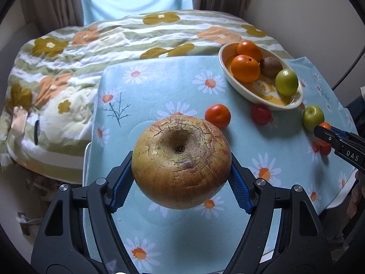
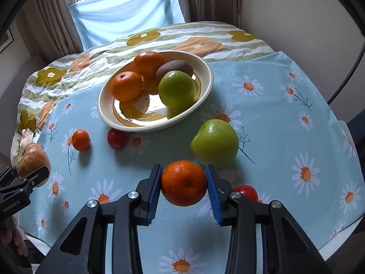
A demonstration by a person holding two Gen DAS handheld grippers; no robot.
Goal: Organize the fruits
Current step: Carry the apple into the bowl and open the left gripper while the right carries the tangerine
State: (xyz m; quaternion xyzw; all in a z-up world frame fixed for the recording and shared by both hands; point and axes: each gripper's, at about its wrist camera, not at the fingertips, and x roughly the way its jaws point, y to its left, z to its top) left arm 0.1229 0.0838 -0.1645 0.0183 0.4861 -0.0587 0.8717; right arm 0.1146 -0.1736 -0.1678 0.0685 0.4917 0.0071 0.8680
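Note:
My left gripper point(image 1: 181, 173) is shut on a large brownish cracked apple point(image 1: 181, 162) and holds it above the table; it also shows in the right wrist view point(image 2: 33, 157). My right gripper point(image 2: 184, 182) is shut on a small orange mandarin point(image 2: 183, 182), held above the cloth. A cream oval bowl point(image 2: 205, 86) holds two oranges point(image 2: 126, 85), a kiwi point(image 2: 174, 68) and a green apple point(image 2: 177, 90). Loose on the cloth lie a mandarin point(image 2: 80, 139), a red fruit point(image 2: 116, 138), a green apple point(image 2: 215, 142) and a red tomato point(image 2: 247, 193).
The table wears a light blue daisy cloth point(image 2: 285, 125). Behind it lies a bed with a flowered quilt point(image 1: 68, 68), then curtains and a window. A dark cable point(image 2: 349, 73) hangs at the right by the wall.

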